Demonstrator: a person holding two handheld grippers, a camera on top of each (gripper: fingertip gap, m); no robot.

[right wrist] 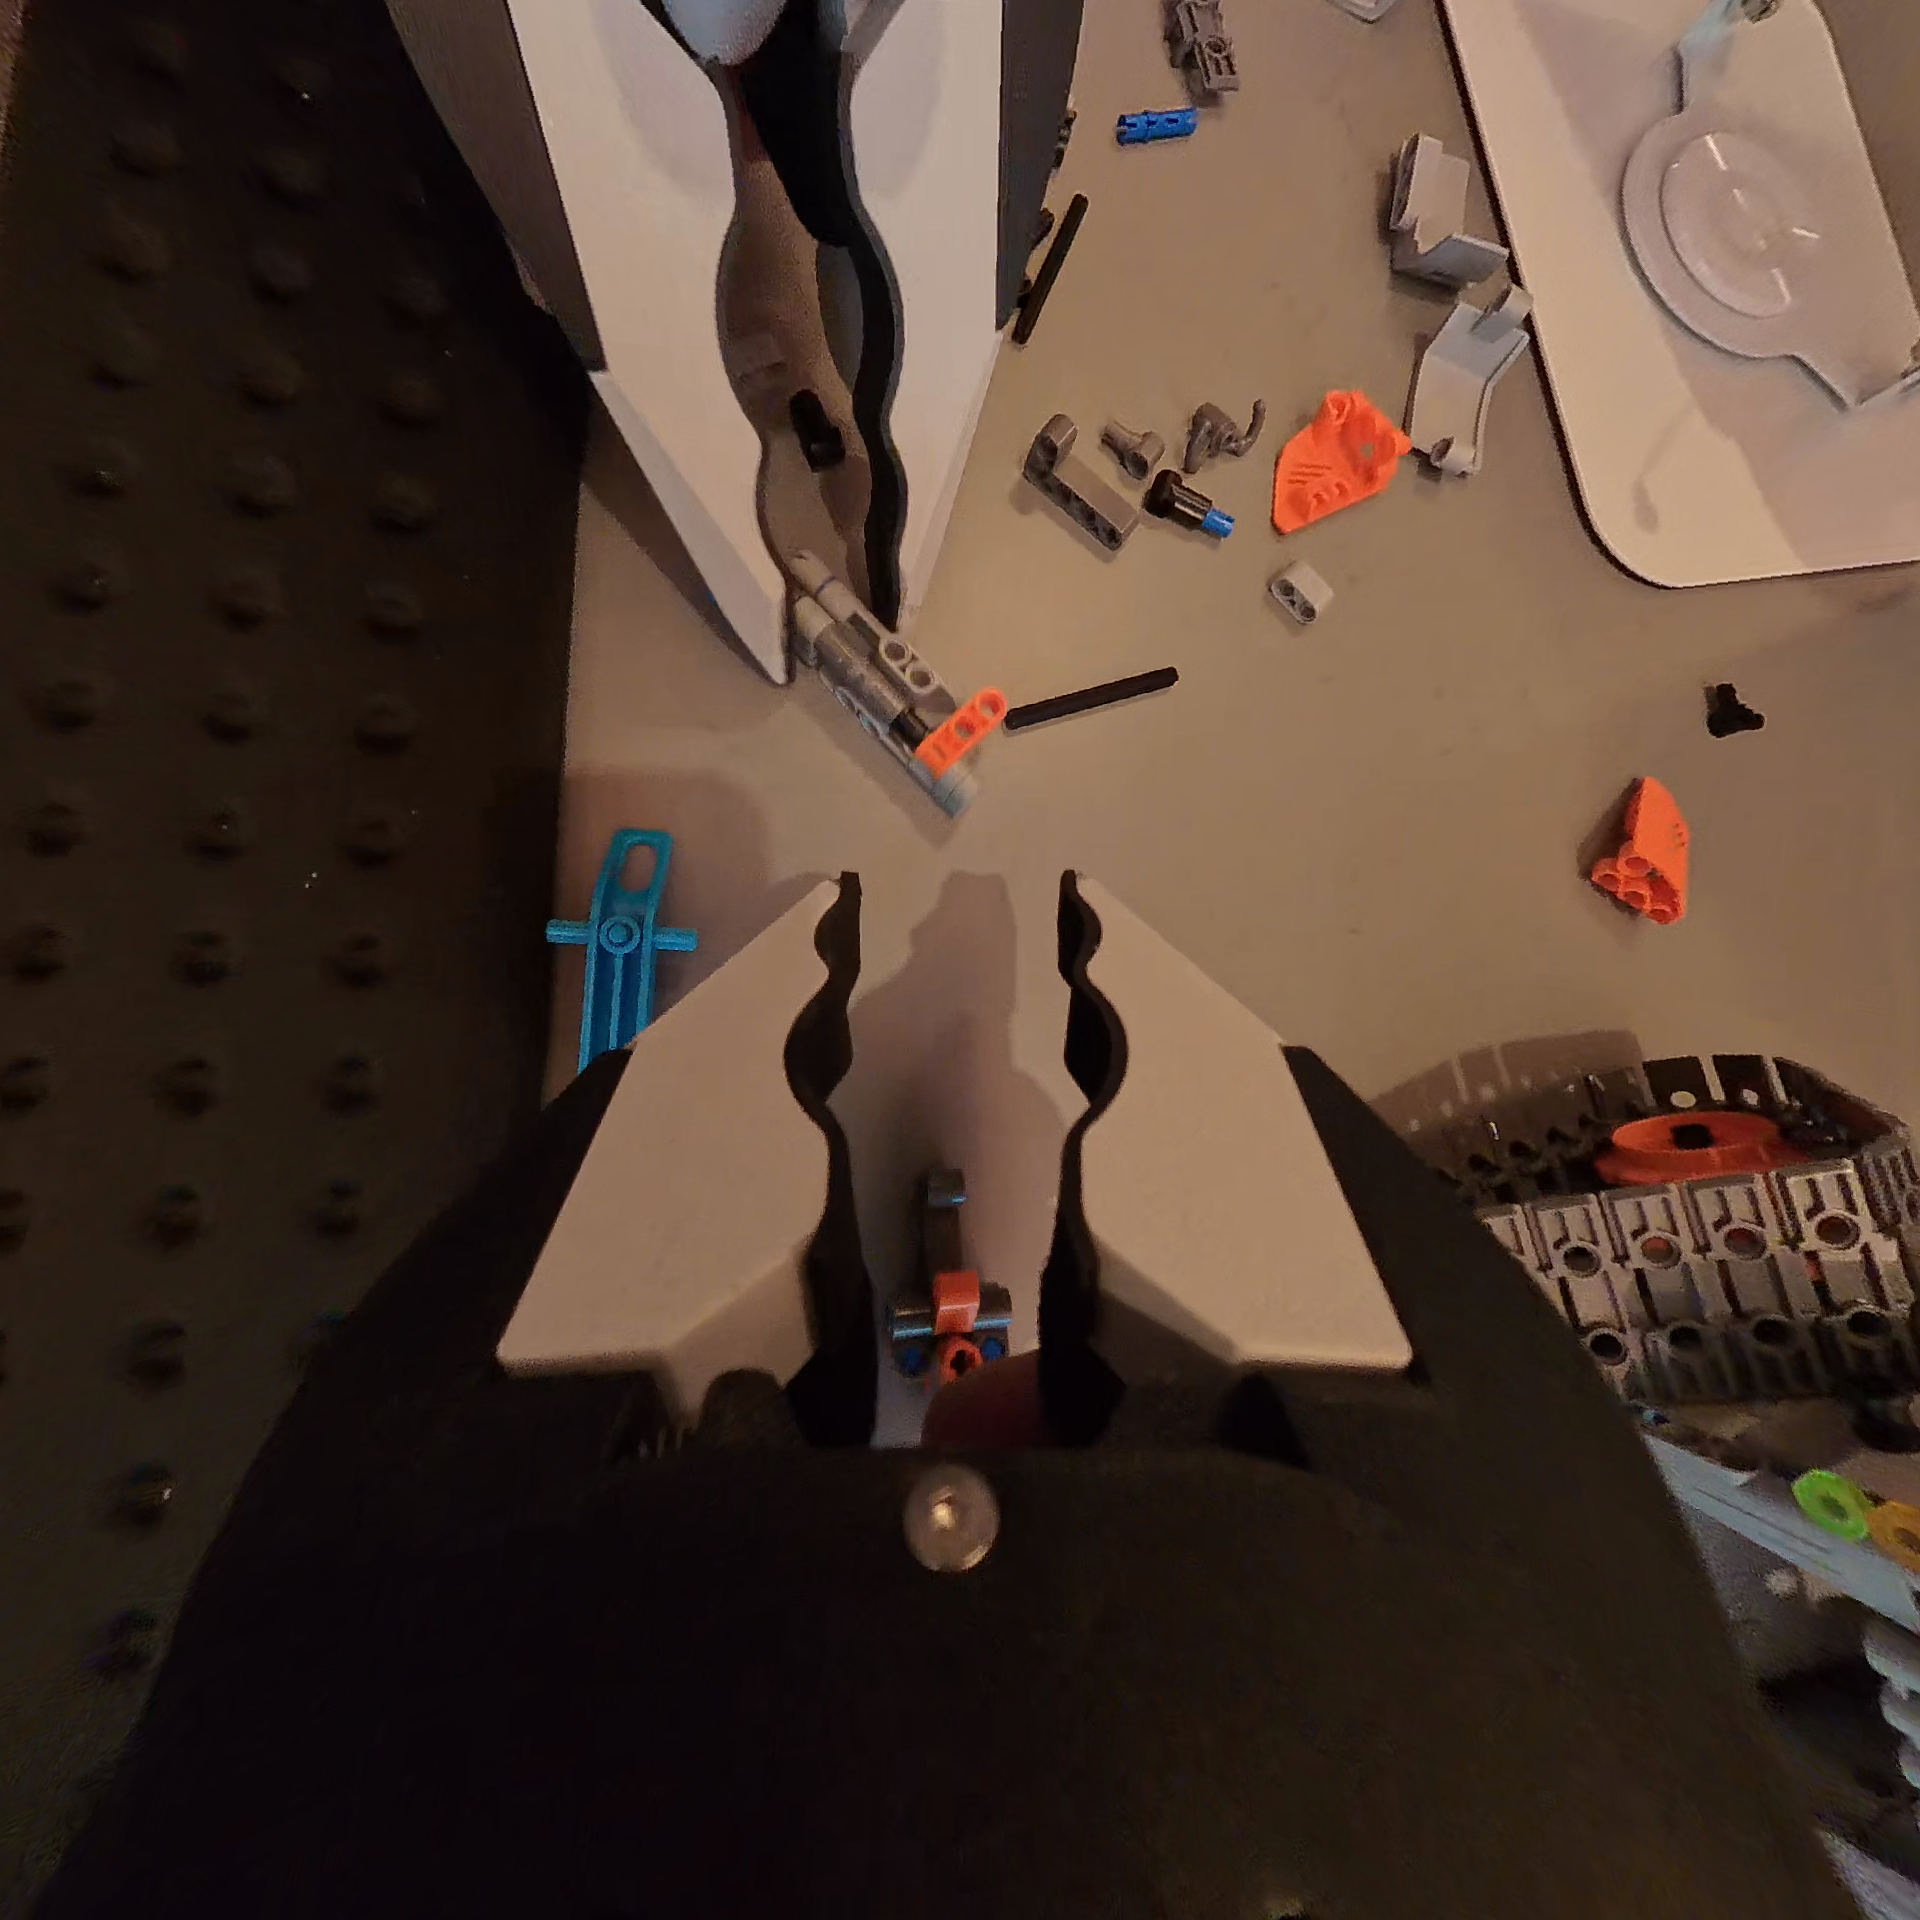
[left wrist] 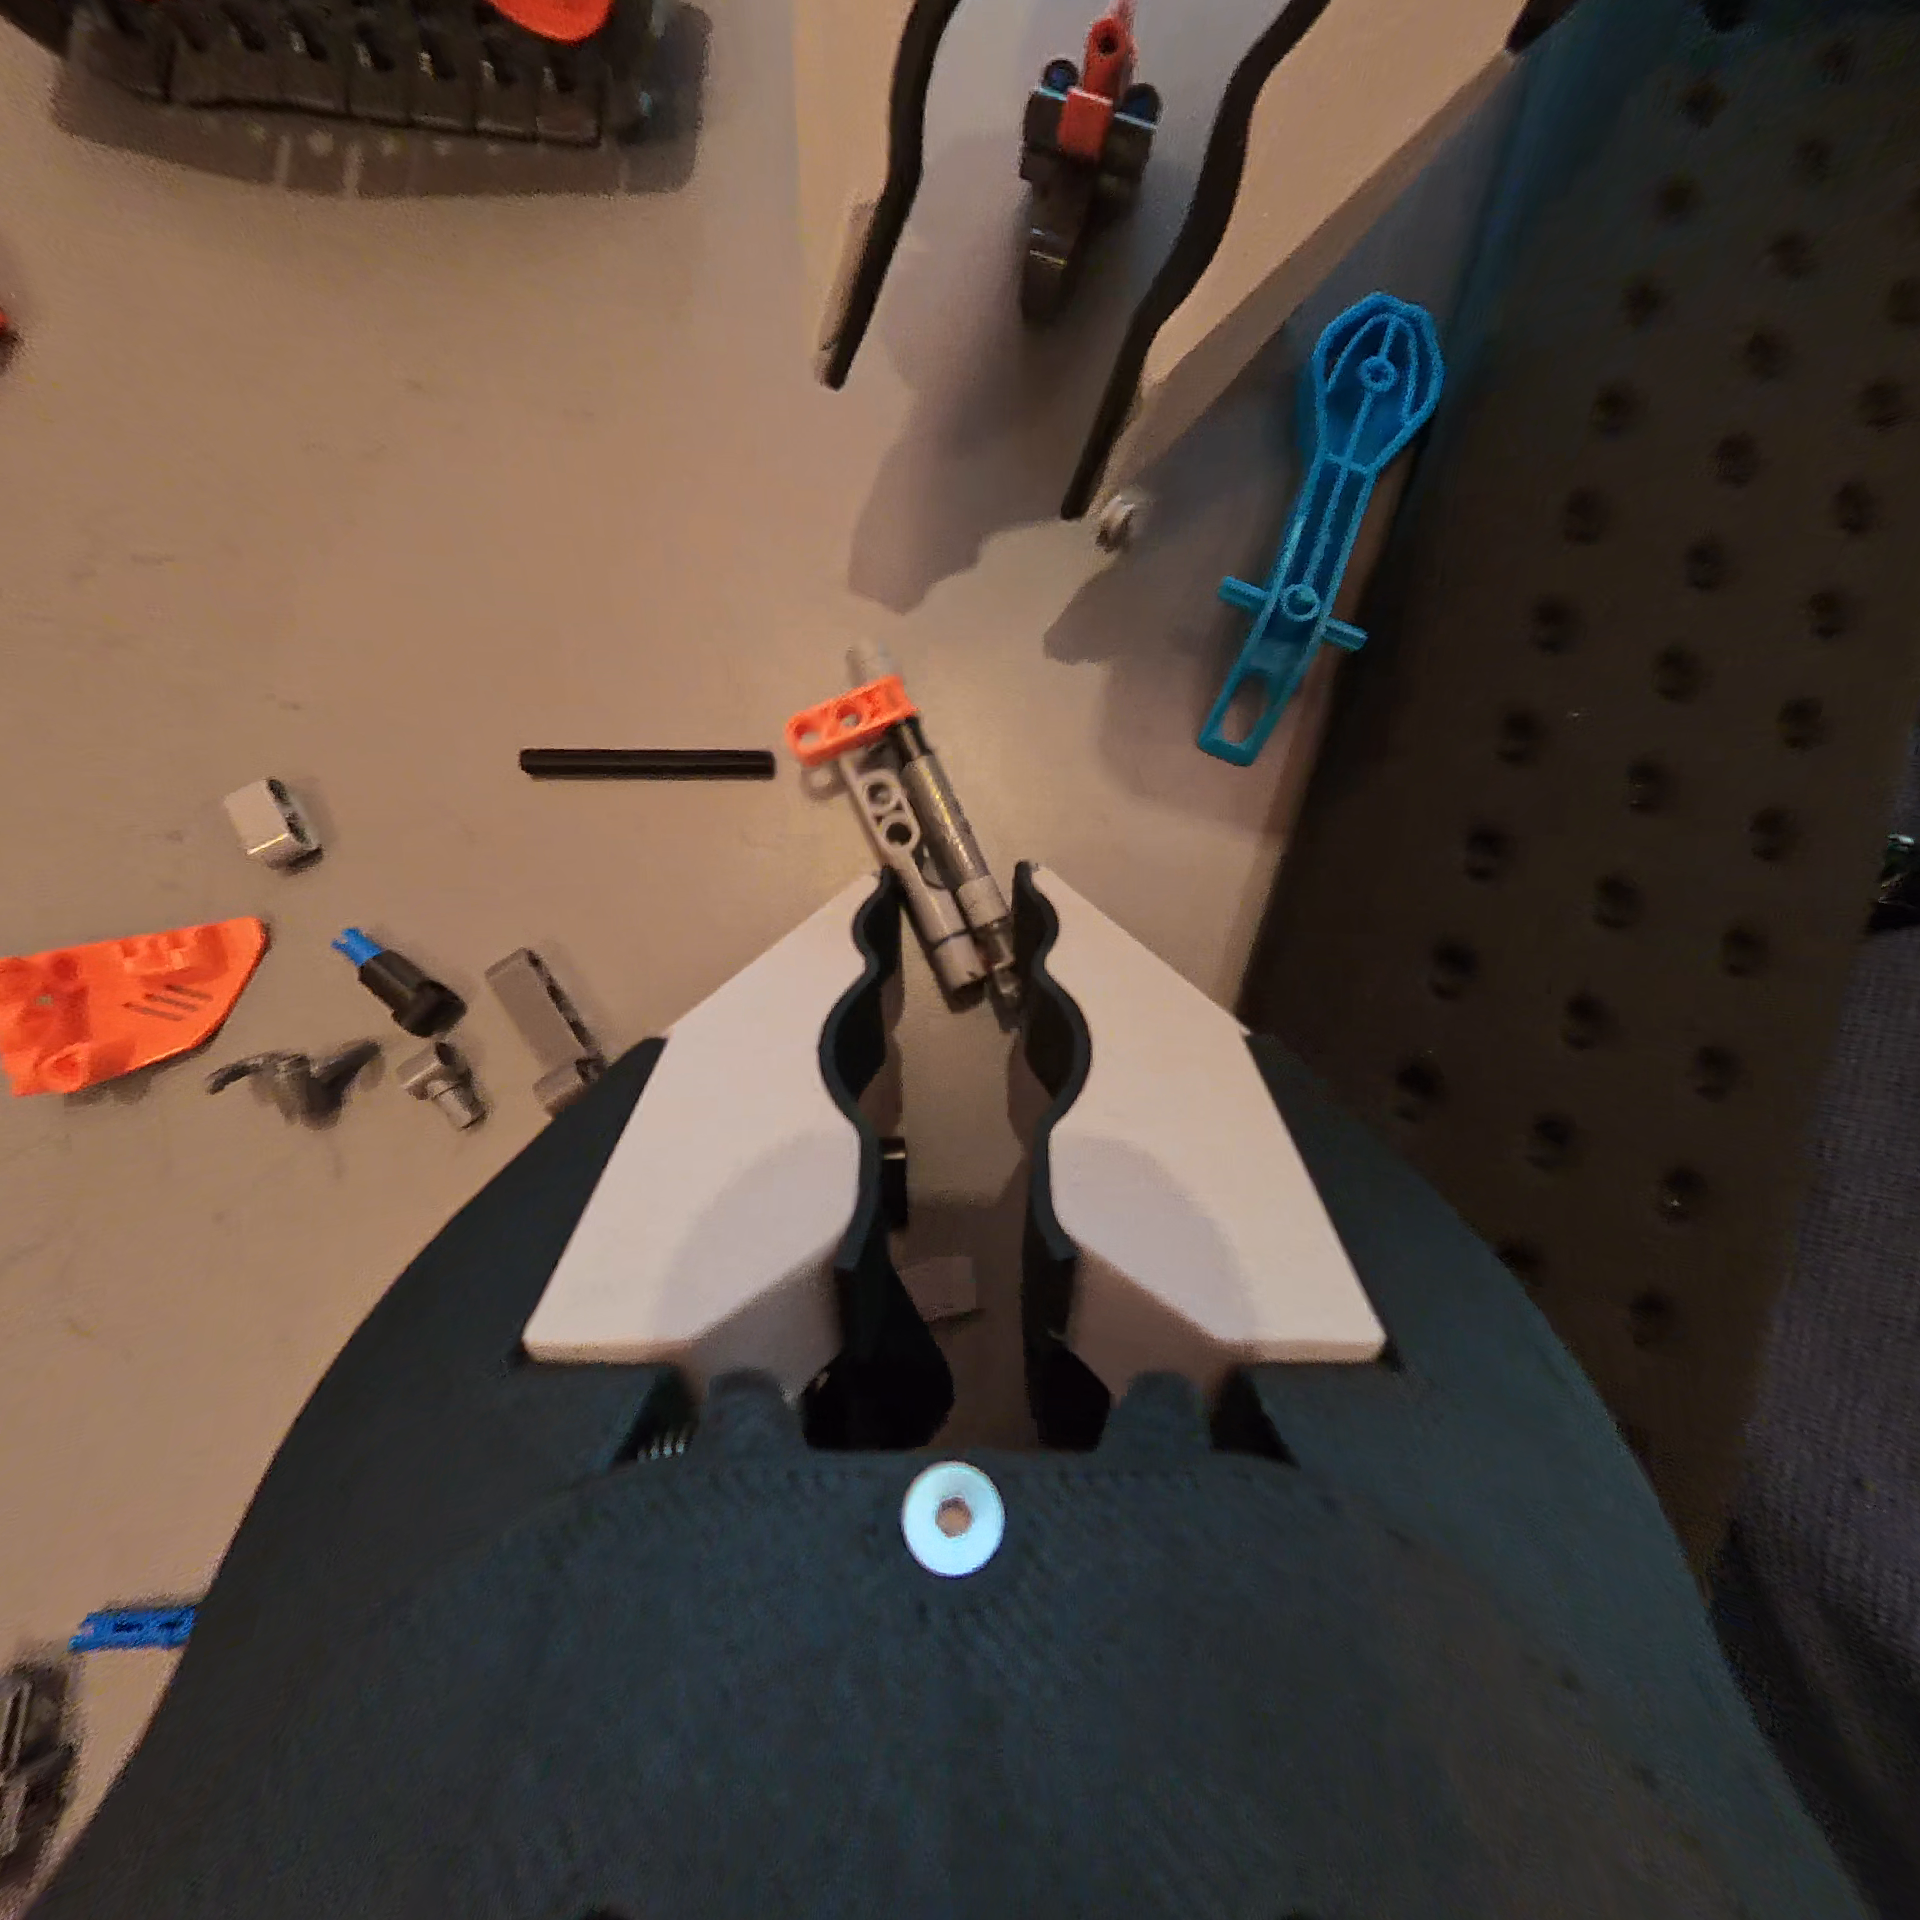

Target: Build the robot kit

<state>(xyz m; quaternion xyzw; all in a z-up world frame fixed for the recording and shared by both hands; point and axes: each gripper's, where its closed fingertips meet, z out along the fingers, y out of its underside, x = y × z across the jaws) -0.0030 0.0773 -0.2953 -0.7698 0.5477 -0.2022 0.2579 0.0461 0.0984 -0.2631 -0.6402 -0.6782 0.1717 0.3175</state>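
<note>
Grey-and-black shaft assembly point(left wrist: 920, 831) with orange connector point(left wrist: 850, 717) lay flat on table point(left wrist: 468, 499), its near end between left tool point(left wrist: 954, 904) fingertips. Jaws narrowly parted around it; couldn't tell whether pads actually gripped or only bracketed it. Black axle point(left wrist: 646, 764) lay just beside the orange connector, apart from it. Blue lever part point(left wrist: 1320, 520) sat at table edge against dark studded mat point(left wrist: 1662, 727). Right tool point(right wrist: 956, 904) hovered wide open, holding nothing, tips near the far end of the shaft assembly point(right wrist: 883, 686) but apart. Small red-grey-blue sub-assembly point(right wrist: 948, 1299) lay on table between right tool's fingers, deep near the base, touching neither. Tracked build point(right wrist: 1704, 1216) with orange hub sat at right side. Loose orange panel point(right wrist: 1335, 473), grey beams and blue-tipped black pin point(right wrist: 1184, 504) scattered mid-table. White tray point(right wrist: 1558, 364) toward far corner.
</note>
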